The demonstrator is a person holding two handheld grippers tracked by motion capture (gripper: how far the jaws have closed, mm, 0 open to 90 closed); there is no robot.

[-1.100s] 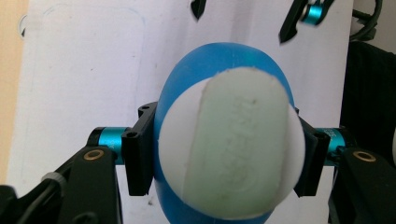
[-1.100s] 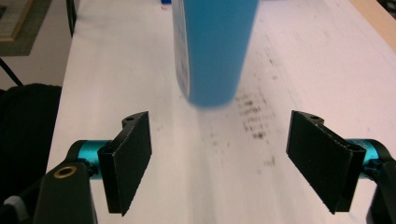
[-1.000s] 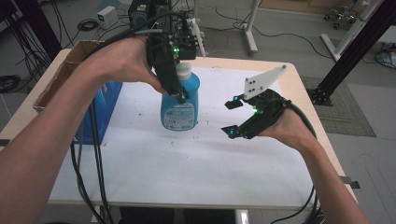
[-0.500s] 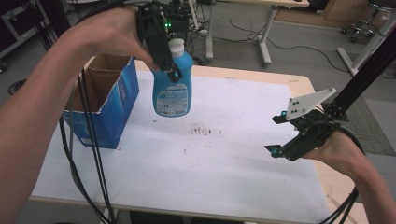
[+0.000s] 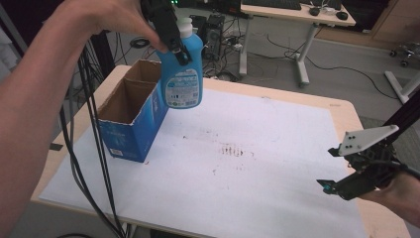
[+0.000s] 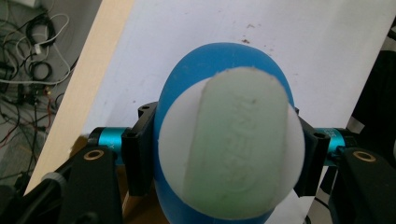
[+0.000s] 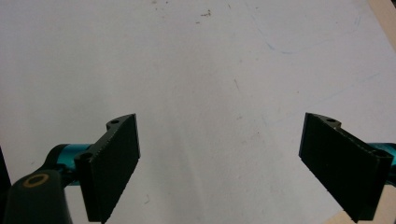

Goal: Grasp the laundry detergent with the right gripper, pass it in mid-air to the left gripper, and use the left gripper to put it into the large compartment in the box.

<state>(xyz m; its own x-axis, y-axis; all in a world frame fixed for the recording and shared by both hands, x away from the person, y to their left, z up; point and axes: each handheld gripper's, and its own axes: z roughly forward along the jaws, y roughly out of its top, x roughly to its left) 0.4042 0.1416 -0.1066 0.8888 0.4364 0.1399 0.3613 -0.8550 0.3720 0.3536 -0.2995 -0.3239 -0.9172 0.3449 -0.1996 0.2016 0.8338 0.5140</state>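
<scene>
A blue detergent bottle (image 5: 182, 74) with a pale cap (image 6: 233, 149) and a printed label hangs in the air, upright, at the far left of the table. My left gripper (image 5: 173, 37) is shut on its shoulder just below the cap; in the left gripper view the black jaws press on both sides of the bottle (image 6: 219, 70). The bottle hovers just right of an open blue cardboard box (image 5: 130, 114). My right gripper (image 5: 329, 168) is low at the table's right edge. Its jaws have just been opening and stand open (image 7: 233, 163) with nothing between them.
The table is covered by a white sheet (image 5: 257, 188) with small dark stains near its middle (image 5: 233, 148). Black cables (image 5: 94, 148) hang from the left hand in front of the box. Desks and cables stand on the floor beyond the far edge.
The left gripper has lifted the bottle off the table and carried it up and left, beside the box. The right gripper has let go of it, opened and drawn away to the right.
</scene>
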